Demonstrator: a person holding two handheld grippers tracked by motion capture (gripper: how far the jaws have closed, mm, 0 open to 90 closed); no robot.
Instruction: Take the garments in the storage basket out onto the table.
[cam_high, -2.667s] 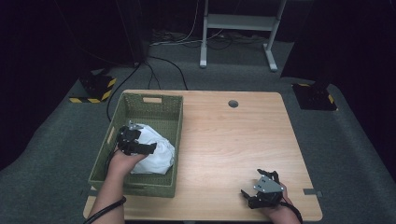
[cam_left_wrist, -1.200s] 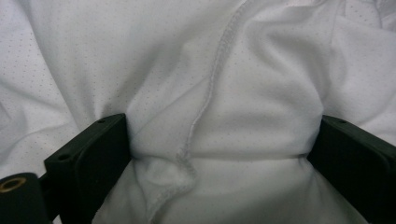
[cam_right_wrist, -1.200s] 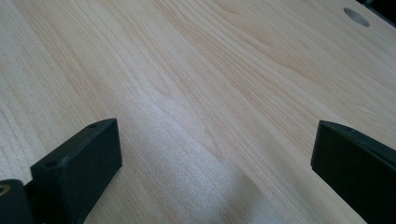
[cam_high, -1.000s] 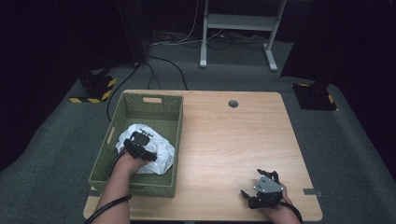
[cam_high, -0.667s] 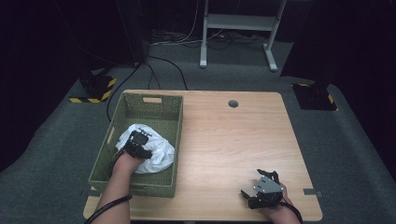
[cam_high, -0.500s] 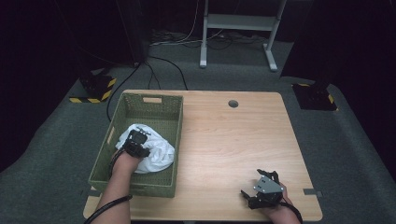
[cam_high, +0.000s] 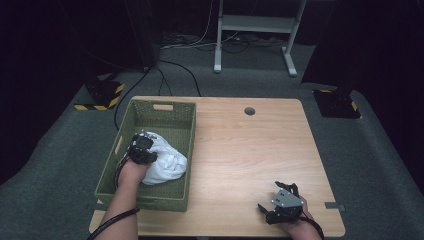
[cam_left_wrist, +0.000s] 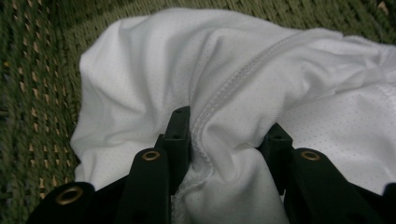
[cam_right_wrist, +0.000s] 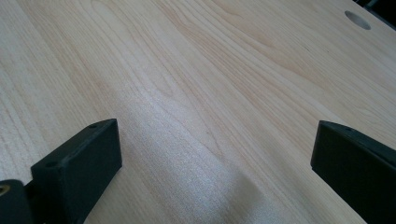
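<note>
Your left tool is down in the green basket, and its jaws have just been closing. Now they pinch a fold of the white cloth, right along a stitched seam. The cloth lies bunched up in the basket, toward the side nearest you, and the basket sits on the left part of the tabletop.

Your right tool rests near the front right corner of the tabletop. Its jaws are wide apart, with bare wood between them.

This looks like the grab step, and the grab seems done. Next, you will likely lift the cloth up and out. Lift slowly and high enough that the hanging part clears the basket wall. Watch the pinch, since the fold is soft and could slip. Bare wood beside the basket gives room to set it down.
</note>
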